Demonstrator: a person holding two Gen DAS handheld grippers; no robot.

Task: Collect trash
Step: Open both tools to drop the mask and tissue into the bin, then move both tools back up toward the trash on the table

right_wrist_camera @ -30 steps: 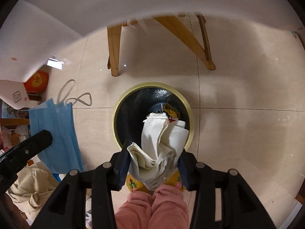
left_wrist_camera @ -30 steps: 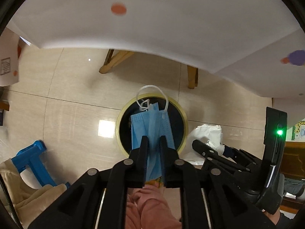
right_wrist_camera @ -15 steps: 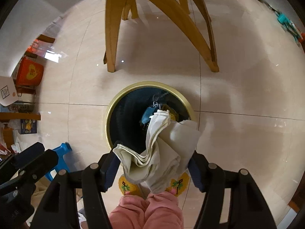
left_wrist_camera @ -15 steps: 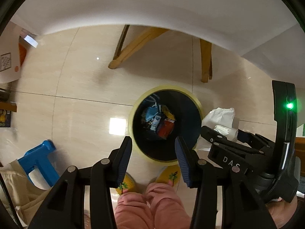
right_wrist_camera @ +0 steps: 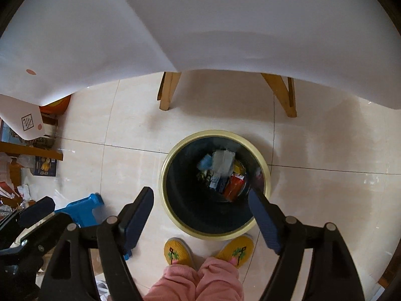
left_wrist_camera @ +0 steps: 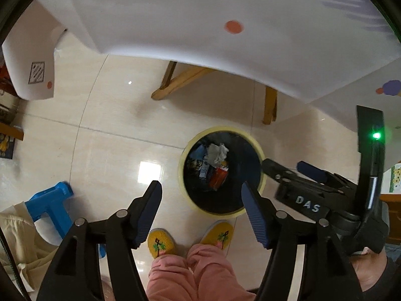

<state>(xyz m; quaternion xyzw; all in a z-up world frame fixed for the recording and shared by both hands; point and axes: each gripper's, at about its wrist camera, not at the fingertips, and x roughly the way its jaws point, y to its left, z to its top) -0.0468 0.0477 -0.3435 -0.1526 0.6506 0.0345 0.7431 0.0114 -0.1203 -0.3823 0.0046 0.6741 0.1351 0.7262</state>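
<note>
A round black trash bin with a yellow rim [left_wrist_camera: 184, 190] [right_wrist_camera: 164, 195] stands on the tiled floor below both grippers. Inside lie the crumpled white paper [left_wrist_camera: 217, 152] [right_wrist_camera: 223, 160], the blue mask [left_wrist_camera: 198, 151] [right_wrist_camera: 206, 162] and red and blue wrappers [right_wrist_camera: 233, 184]. My left gripper [left_wrist_camera: 200, 202] is open and empty above the bin's near left side. My right gripper [right_wrist_camera: 200, 207] is open and empty over the bin; it also shows in the left wrist view [left_wrist_camera: 288, 173].
A white table top [left_wrist_camera: 225, 12] [right_wrist_camera: 225, 20] on wooden legs [left_wrist_camera: 175, 82] [right_wrist_camera: 166, 90] stands beyond the bin. A blue stool [left_wrist_camera: 50, 205] [right_wrist_camera: 85, 207] is at the left. The person's yellow slippers [left_wrist_camera: 160, 244] [right_wrist_camera: 175, 250] and pink trousers are just before the bin.
My left gripper opened and dropped the blue mask into the bin. My right gripper then opened and dropped the white paper in. Both pulled back and up.
</note>
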